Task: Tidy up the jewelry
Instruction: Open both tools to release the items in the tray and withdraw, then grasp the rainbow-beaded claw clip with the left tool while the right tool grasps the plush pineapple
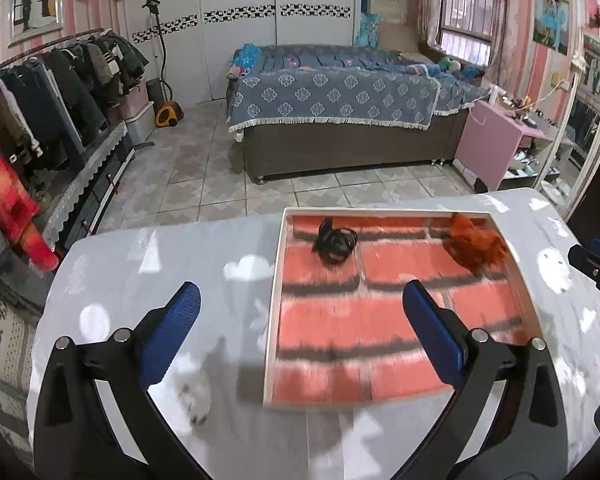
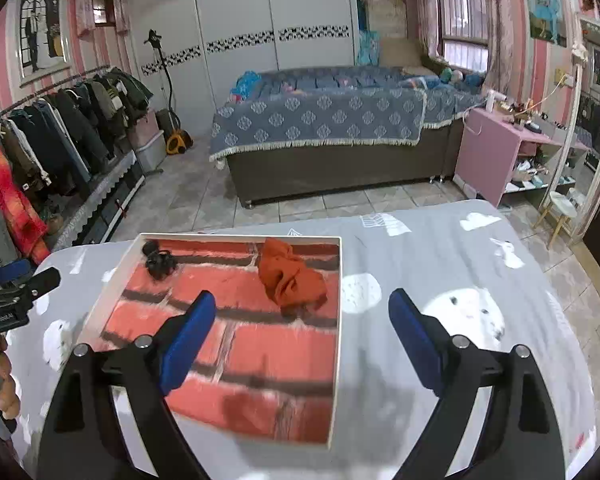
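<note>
Tray point(image 2: 336, 320): white rim, red brick print. Scrunchies: black point(image 2: 159, 263), orange point(image 2: 292, 280). Worktop point(image 2: 440, 264): grey, white clouds. Pads point(image 2: 188, 340): blue.

Each claw, the left claw point(image 1: 300, 312) and the right claw point(image 2: 302, 320), has two matte black arms tipped with ribbed blue pads point(image 1: 172, 332), joined by round silver screws point(image 1: 121, 335). In the right wrist view, bare fingers point(image 2: 7, 384) grip a black handle bearing white lettering too small to read.
</note>
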Demonstrator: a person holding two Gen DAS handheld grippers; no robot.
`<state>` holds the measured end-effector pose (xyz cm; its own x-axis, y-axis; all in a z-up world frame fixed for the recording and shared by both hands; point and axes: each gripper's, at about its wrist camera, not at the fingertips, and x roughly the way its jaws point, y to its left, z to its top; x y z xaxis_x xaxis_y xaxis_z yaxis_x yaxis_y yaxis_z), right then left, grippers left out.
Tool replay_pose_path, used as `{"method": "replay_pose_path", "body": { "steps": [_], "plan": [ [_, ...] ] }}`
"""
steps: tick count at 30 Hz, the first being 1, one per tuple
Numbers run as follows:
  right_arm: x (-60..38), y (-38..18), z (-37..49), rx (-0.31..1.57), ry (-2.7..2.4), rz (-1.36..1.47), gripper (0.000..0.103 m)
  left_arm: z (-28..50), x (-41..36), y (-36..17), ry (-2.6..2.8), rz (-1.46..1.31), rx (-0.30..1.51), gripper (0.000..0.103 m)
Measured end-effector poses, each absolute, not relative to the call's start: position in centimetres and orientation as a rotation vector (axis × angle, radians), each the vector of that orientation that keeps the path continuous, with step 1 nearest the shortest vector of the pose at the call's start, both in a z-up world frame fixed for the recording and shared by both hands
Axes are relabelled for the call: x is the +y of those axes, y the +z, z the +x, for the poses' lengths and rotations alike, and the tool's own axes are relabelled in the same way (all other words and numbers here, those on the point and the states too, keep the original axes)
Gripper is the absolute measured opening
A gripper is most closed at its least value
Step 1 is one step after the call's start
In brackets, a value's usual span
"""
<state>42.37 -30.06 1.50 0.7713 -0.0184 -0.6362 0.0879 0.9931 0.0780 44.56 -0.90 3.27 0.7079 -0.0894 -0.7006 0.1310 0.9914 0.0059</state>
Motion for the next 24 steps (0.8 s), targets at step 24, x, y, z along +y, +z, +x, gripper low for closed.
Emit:
{"method": "replay_pose_path", "body": {
  "steps": [24],
  "plan": [
    [-26.9, -0.7, 19.4, 0.55, -0.093, -0.012, 0.099, 21.9, 5.8, 1.8, -0.056, 0.011, 0.636, 0.098]
  ]
}}
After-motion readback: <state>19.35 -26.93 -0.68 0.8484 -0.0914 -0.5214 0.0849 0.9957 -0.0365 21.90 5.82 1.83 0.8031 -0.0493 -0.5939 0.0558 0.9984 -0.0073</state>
